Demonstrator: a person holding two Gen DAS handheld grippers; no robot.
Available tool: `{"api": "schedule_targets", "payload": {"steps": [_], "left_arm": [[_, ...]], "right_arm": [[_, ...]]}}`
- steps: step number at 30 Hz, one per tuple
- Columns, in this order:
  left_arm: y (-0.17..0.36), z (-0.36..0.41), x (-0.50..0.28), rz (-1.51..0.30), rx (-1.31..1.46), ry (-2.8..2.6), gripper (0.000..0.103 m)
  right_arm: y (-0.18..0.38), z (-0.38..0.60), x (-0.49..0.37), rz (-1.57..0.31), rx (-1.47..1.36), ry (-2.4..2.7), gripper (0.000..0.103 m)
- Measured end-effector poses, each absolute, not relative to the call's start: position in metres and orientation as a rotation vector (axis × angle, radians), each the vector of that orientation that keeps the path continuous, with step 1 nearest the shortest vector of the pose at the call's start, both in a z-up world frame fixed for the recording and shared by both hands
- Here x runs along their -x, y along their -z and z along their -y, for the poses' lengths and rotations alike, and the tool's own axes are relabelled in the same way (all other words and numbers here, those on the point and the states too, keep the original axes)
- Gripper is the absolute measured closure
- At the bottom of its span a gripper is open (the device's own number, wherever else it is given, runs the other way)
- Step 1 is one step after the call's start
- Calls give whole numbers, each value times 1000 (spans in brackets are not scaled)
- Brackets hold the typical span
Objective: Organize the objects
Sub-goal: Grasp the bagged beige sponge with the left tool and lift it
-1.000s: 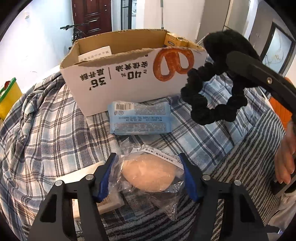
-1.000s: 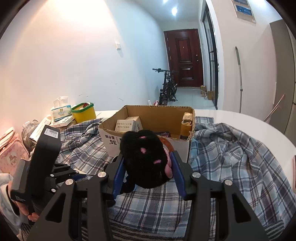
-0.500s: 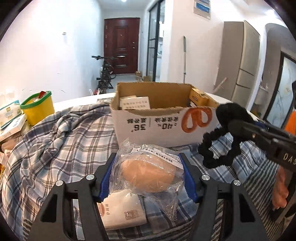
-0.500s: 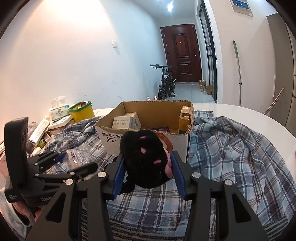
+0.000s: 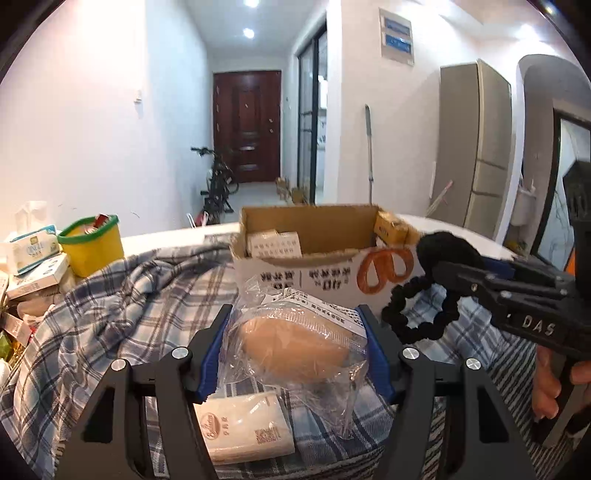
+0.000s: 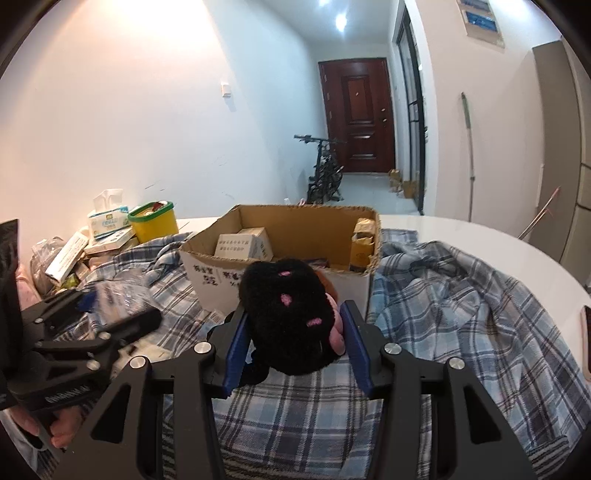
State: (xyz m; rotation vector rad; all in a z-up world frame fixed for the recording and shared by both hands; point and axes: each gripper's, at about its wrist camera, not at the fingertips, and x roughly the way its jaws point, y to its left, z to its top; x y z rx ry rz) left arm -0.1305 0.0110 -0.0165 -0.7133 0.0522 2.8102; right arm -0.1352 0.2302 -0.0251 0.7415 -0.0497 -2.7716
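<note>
you've got white walls (image 6: 147,122) and a hallway ending in a dark red door (image 5: 246,125), bicycle (image 6: 325,170) parked before it. recessed ceiling lights (image 5: 248,33) on. glass door (image 5: 312,122) to the right, tall beige cabinet (image 5: 476,144) beyond, pale floor (image 5: 255,194).

Crinkly glossy clear plastic bag (image 5: 295,343); fuzzy black plush toy (image 6: 288,314); matt brown corrugated cardboard box (image 5: 314,258); soft blue plaid woven cloth (image 6: 461,295); smooth glossy white worktop (image 6: 461,230).
</note>
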Motion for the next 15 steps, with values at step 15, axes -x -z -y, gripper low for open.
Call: {"api": "schedule_targets", "payload": {"steps": [15], "left_arm": [[-114, 2, 91, -5, 432, -2934, 36]], "right_arm": [[-95, -226, 87, 54, -437, 2821, 56]]}}
